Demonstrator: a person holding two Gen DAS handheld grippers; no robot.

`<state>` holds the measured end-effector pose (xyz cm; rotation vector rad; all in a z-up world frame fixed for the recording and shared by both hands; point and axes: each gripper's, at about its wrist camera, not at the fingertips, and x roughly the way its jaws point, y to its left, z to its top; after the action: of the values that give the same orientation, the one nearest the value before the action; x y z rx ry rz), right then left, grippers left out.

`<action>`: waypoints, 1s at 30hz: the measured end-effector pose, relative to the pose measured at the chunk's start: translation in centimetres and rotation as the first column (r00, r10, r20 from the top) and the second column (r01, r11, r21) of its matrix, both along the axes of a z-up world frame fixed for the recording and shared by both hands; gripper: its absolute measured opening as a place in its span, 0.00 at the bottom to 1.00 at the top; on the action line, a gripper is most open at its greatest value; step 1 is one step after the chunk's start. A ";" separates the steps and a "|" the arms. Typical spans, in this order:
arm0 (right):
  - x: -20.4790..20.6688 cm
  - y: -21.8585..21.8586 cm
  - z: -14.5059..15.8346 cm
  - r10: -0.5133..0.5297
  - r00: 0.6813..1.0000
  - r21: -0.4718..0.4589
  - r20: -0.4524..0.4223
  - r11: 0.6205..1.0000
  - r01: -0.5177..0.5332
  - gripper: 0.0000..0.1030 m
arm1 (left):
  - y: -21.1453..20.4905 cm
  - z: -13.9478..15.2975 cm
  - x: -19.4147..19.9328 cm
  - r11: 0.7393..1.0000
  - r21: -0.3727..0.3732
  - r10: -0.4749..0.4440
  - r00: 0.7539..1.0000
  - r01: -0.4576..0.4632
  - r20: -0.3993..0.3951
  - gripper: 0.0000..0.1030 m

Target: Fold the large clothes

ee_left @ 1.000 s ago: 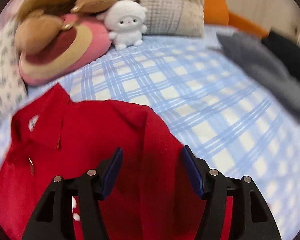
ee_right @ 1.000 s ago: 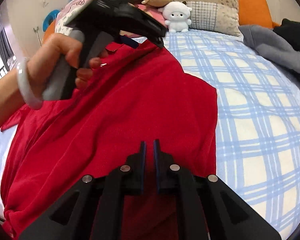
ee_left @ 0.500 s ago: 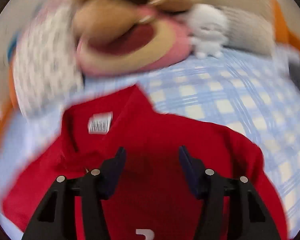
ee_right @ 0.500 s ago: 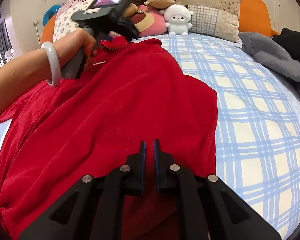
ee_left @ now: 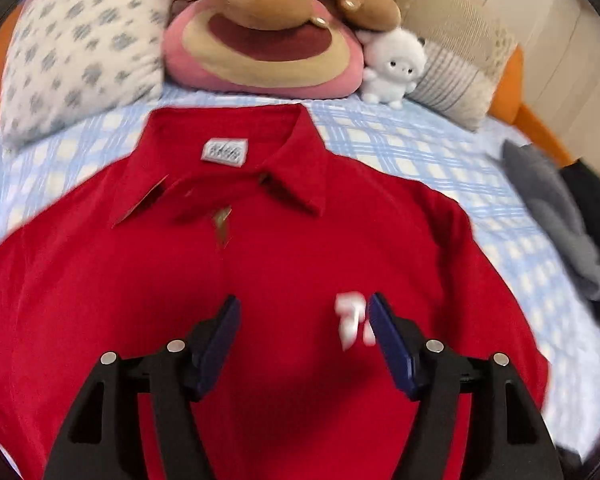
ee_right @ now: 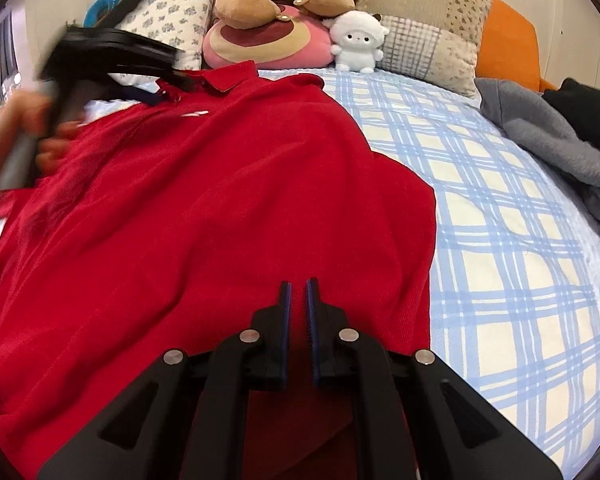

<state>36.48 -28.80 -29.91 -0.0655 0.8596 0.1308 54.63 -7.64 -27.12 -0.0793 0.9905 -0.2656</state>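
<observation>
A red polo shirt point(ee_left: 284, 248) lies front up on the blue checked bed, collar toward the pillows, with a white label in the collar and a white chest logo point(ee_left: 350, 316). My left gripper point(ee_left: 302, 316) is open and empty, hovering over the shirt's chest. In the right wrist view the shirt point(ee_right: 204, 208) fills the left and middle. My right gripper point(ee_right: 297, 294) is shut, its jaws almost touching, at the shirt's lower part; whether cloth is pinched I cannot tell. The hand-held left gripper point(ee_right: 112, 56) shows blurred near the collar.
Pillows and plush toys point(ee_right: 276, 28) line the head of the bed, with a white plush point(ee_right: 356, 42). A grey garment point(ee_right: 548, 136) and a black one point(ee_right: 588, 108) lie at the right. Bare checked sheet point(ee_right: 500, 248) spreads right of the shirt.
My left gripper has swung from the shirt's right sleeve side to the left, over the chest below the collar, still open. My right gripper has stayed shut in place.
</observation>
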 end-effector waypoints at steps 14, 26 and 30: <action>0.0 1.5 -0.3 -0.003 1.000 -0.131 0.021 0.991 0.006 0.08 | 33.7 0.8 -13.5 0.860 -0.355 0.344 0.931 -0.366 -0.126 0.89; -0.4 2.8 1.0 -0.013 0.999 -0.209 0.038 0.978 0.021 0.11 | 59.4 -2.0 -23.4 0.602 -0.445 0.695 0.710 -0.663 -0.117 0.89; 0.2 5.5 6.5 0.020 0.992 -0.046 0.122 0.999 -0.014 0.16 | 65.4 -3.2 -24.4 0.540 -0.444 0.743 0.653 -0.715 -0.147 0.89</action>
<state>36.71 -23.31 -23.40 -0.1215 0.7392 0.1223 30.25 57.80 -30.37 -0.9251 0.7318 0.2893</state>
